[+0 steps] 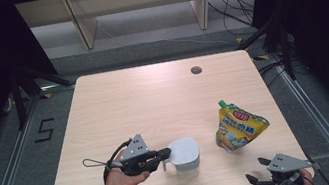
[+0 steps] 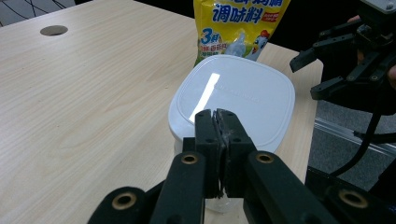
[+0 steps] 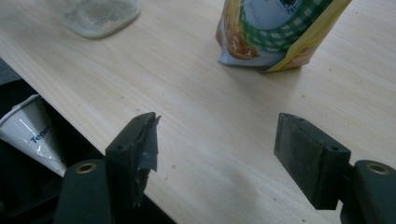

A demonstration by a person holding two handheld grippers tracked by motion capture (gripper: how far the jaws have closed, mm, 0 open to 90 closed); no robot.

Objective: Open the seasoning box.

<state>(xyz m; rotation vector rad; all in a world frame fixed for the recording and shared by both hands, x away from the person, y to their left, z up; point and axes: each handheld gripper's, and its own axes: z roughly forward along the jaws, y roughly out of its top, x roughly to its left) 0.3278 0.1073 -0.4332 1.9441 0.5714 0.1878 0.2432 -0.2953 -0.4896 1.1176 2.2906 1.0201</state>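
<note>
At the counter's near edge, the left tool sits clenched at the rim of a white-lidded container, apparently pinching a lid tab. The right tool hangs released below the yellow pouch. Next likely: lifting the lid.

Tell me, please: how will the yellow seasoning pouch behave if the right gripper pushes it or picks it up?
The yellow pouch stands upright on a narrow base, so a high push would probably tip it. Its creased, bulging sides suggest soft film that may give under the open right gripper. The glossy surface might slip.
</note>
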